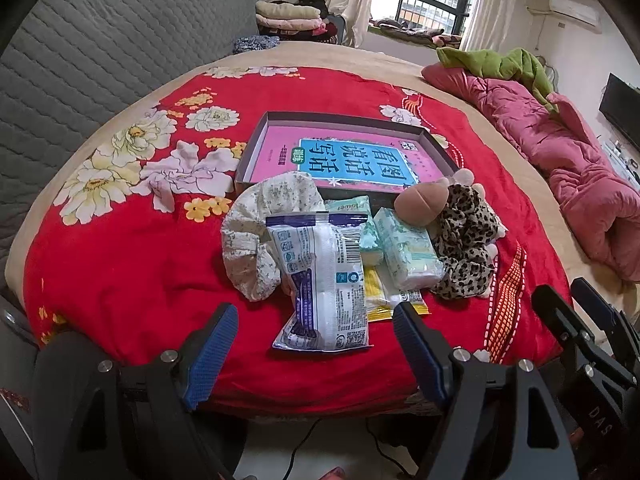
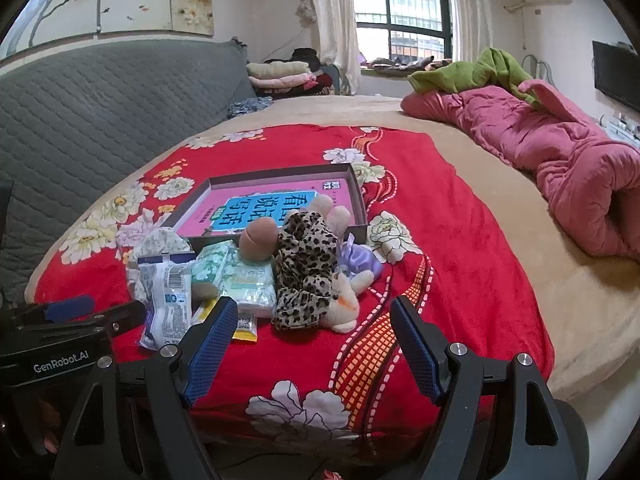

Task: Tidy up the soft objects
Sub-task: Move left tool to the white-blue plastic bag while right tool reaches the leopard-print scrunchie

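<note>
A pile of soft things lies on the red floral blanket in front of a shallow dark box lined with a pink and blue book cover. In the pile are a white and blue wipes pack, a floral cloth roll, green tissue packs, a yellow sachet and a leopard-print plush monkey. My left gripper stands open just short of the wipes pack. My right gripper is open too, near the plush monkey, with a purple satin pouch behind it.
A grey quilted headboard runs along the left. A pink quilt with a green blanket lies at the bed's right side. Folded clothes are stacked by the window. The right gripper's body shows at the left view's edge.
</note>
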The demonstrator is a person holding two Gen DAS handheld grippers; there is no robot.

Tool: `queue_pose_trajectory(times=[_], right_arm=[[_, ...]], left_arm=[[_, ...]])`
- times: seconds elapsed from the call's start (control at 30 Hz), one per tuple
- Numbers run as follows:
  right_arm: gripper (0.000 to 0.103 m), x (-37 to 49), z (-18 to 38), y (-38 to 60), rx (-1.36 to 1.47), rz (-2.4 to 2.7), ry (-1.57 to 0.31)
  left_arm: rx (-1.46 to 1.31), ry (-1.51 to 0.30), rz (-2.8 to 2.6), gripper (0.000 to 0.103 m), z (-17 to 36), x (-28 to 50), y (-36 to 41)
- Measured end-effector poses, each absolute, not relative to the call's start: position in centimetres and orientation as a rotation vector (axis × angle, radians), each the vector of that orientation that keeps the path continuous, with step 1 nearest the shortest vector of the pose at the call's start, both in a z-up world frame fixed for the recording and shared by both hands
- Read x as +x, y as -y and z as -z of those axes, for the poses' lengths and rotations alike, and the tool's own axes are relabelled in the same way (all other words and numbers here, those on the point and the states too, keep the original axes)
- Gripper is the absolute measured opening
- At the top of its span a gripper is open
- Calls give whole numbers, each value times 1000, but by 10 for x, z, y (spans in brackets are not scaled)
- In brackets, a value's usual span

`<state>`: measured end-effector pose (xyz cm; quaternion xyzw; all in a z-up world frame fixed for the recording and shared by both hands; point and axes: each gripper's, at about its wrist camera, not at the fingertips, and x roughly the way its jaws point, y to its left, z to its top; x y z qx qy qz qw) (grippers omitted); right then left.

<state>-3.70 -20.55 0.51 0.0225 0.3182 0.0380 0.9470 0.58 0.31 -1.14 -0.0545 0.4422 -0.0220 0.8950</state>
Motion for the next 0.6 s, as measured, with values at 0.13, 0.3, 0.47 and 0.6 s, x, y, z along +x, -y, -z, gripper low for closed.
queue_pose_trajectory(times=[0.13,0.3,0.47,0.6], right_arm=[[79,-37,-5,206,47,-74,-647],[79,-35,-4,209,55,-70,-650],[79,-32,0,212,64,-68,-662],[79,-28,3,211,57,-71,-671]], left_arm=[[-129,-932,45,79,16,8,-7],[-141,-939,50,79,19,10,-11],[-171,-966,83,79,27,15,-10],[-172,-982,112,79,31,18,-6]])
